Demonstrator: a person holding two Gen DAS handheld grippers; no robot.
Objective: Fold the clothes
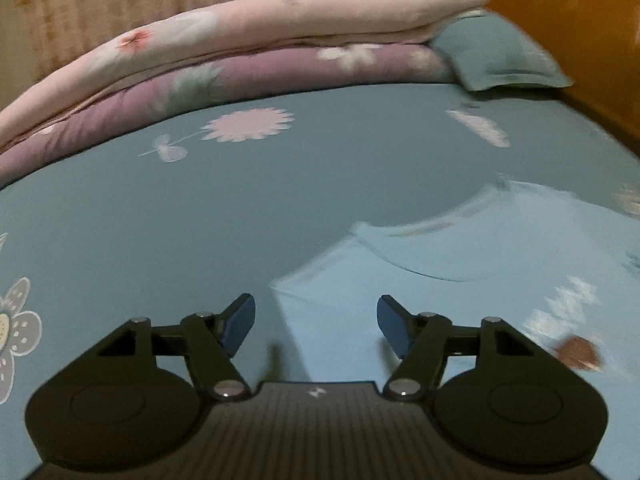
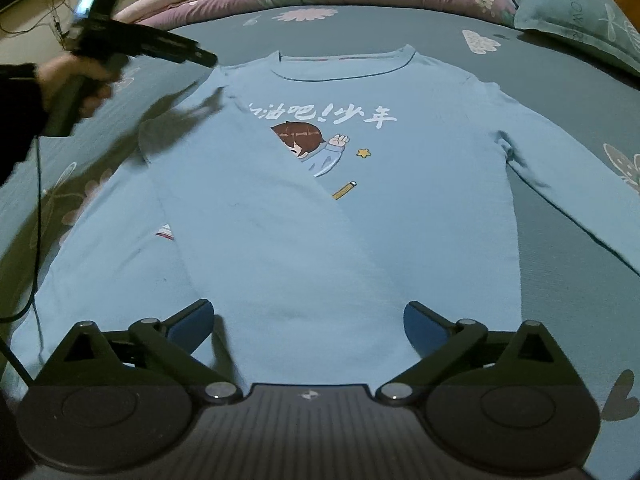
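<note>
A light blue long-sleeved shirt (image 2: pixel 400 200) lies flat on the bed (image 2: pixel 560 92), collar at the far end, hem at the near end, so its long axis runs near to far. Its left side is folded over the printed chest; the right sleeve (image 2: pixel 568 192) stretches out toward the near right. Open teal sheet lies beyond the collar, up to the stacked quilts (image 1: pixel 240 56) and a pillow (image 2: pixel 576 12) at the far edge. The right tongs (image 2: pixel 308 320) hang over the hem, jaws spread wide, gripping nothing. The left tongs (image 1: pixel 316 326) are also spread and empty, held above the shirt's left shoulder by a hand (image 2: pixel 76 84) reaching in from the left.
</note>
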